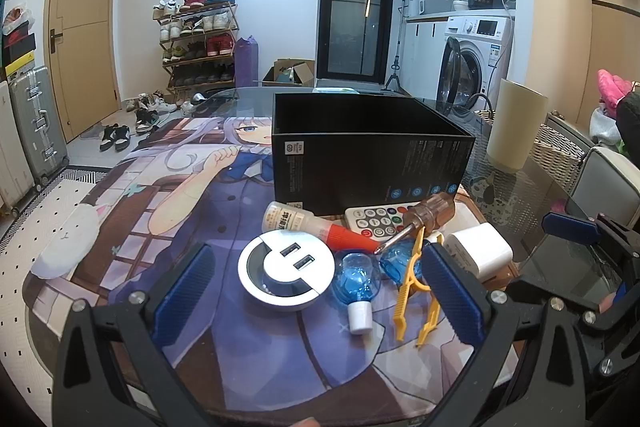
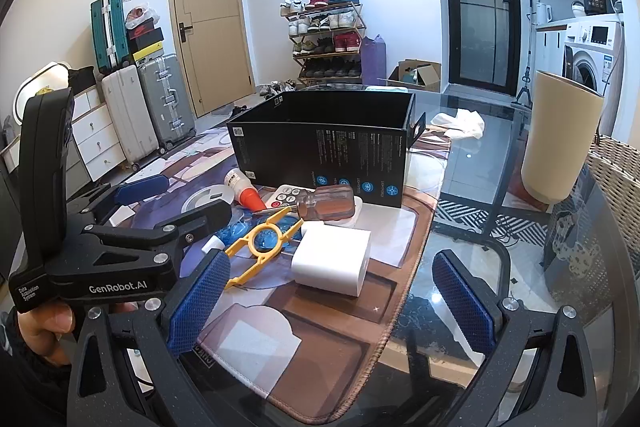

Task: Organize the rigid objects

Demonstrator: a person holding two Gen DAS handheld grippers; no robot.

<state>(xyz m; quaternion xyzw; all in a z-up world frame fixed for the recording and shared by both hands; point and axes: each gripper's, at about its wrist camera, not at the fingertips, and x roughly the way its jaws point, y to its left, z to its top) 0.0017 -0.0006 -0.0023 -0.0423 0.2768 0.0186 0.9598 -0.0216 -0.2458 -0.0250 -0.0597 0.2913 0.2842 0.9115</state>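
An open black box stands on the printed mat; it also shows in the right wrist view. In front of it lie a round white USB hub, a glue bottle with red tip, a white remote, a brown-handled screwdriver, blue clear pieces, a yellow plastic clip and a white charger cube. My left gripper is open just before the hub and blue pieces. My right gripper is open, near the charger cube.
A beige cylinder stands on the glass table right of the box. A white cloth lies behind it. A wicker chair is at the far right. Suitcases, a shoe rack and a washing machine stand around the room.
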